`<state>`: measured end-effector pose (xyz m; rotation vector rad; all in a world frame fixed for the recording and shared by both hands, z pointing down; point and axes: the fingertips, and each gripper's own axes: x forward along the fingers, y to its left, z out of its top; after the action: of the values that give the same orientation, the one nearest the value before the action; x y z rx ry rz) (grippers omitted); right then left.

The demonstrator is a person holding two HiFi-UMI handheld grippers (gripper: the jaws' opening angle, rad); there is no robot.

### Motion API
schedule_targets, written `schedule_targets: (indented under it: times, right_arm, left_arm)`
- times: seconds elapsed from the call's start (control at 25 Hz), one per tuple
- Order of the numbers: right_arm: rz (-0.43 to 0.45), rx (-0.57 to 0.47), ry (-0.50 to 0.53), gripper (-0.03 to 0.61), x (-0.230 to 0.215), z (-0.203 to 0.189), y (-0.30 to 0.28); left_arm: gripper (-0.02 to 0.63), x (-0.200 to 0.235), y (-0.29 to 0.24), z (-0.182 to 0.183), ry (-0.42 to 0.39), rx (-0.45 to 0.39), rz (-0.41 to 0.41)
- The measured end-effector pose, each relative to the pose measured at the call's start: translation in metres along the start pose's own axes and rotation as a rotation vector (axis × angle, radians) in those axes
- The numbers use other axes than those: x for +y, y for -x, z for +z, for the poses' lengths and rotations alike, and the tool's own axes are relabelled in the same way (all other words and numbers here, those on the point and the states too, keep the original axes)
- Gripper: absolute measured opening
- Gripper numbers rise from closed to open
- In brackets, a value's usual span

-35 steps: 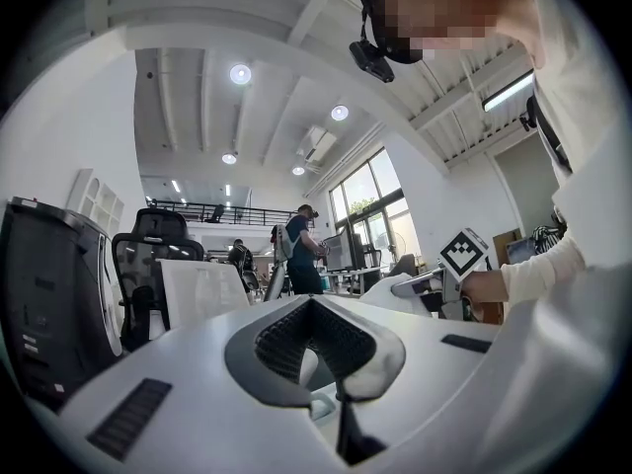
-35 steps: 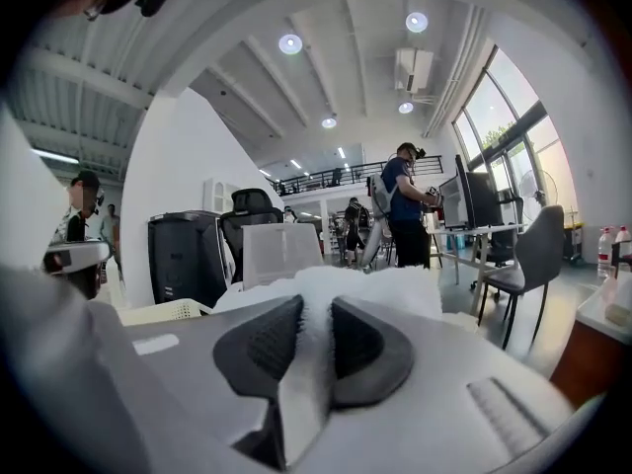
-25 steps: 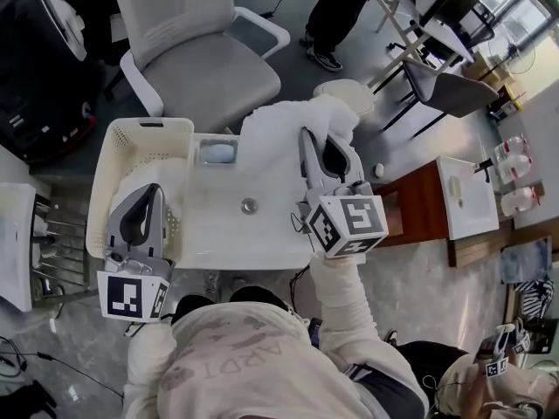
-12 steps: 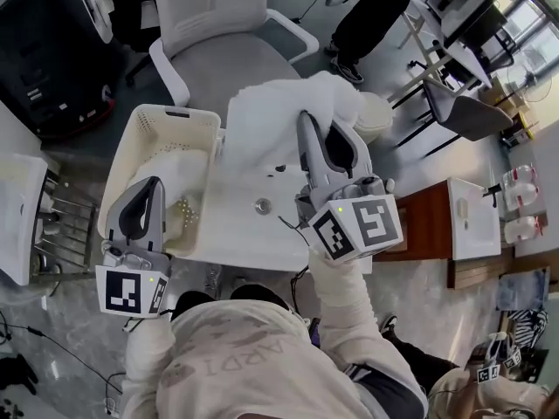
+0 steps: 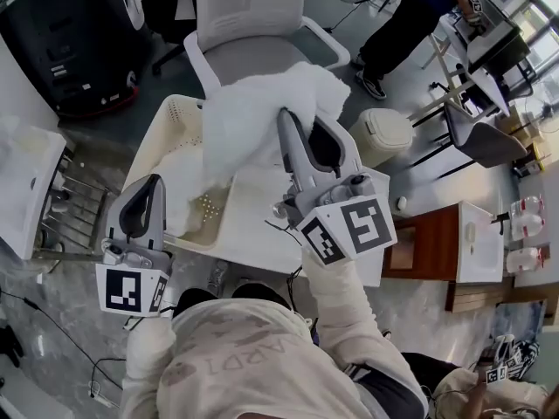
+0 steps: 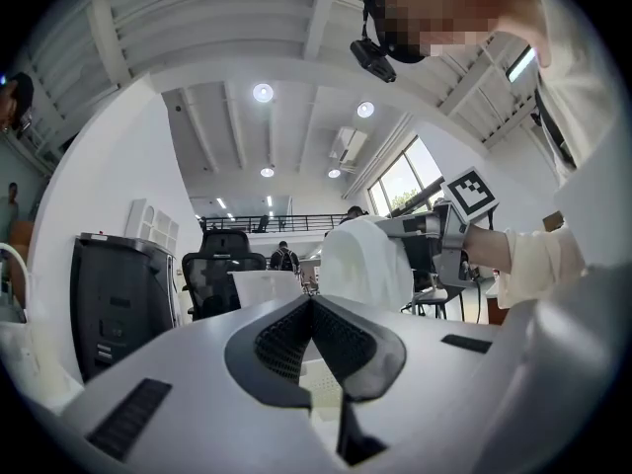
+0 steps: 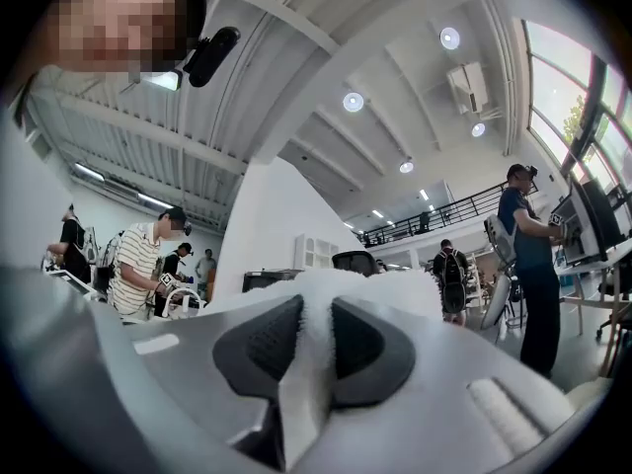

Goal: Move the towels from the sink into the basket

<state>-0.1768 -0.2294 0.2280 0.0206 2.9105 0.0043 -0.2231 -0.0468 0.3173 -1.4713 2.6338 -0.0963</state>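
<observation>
Two grippers are seen in the head view. The right gripper [image 5: 288, 125] is clamped on a white towel [image 5: 249, 112], with a fold pinched between the pads. This towel is held up above the sink [image 5: 253, 221] and the right part of the basket [image 5: 172, 110], its bulk draped over the jaw tips. The left gripper [image 5: 153, 186] is seen with jaws together and nothing between them, just beside the basket's near left corner. A second towel [image 5: 179, 190] is seen lying inside the basket.
</observation>
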Motion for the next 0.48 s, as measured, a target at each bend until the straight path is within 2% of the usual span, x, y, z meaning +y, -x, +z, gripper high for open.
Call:
schedule_targets:
  times: [0.24,0.48]
  right_arm:
    - [0.094,-0.001,-0.044,0.075,0.034,-0.013,-0.026]
    - [0.15,0.017,-0.075,0.075,0.059,-0.028,-0.047]
  left_arm:
    - [0.005,0.023,0.015,-0.005,0.004,0.01,0.047]
    - [0.005,0.042,0.028,-0.008,0.005,0.009,0.083]
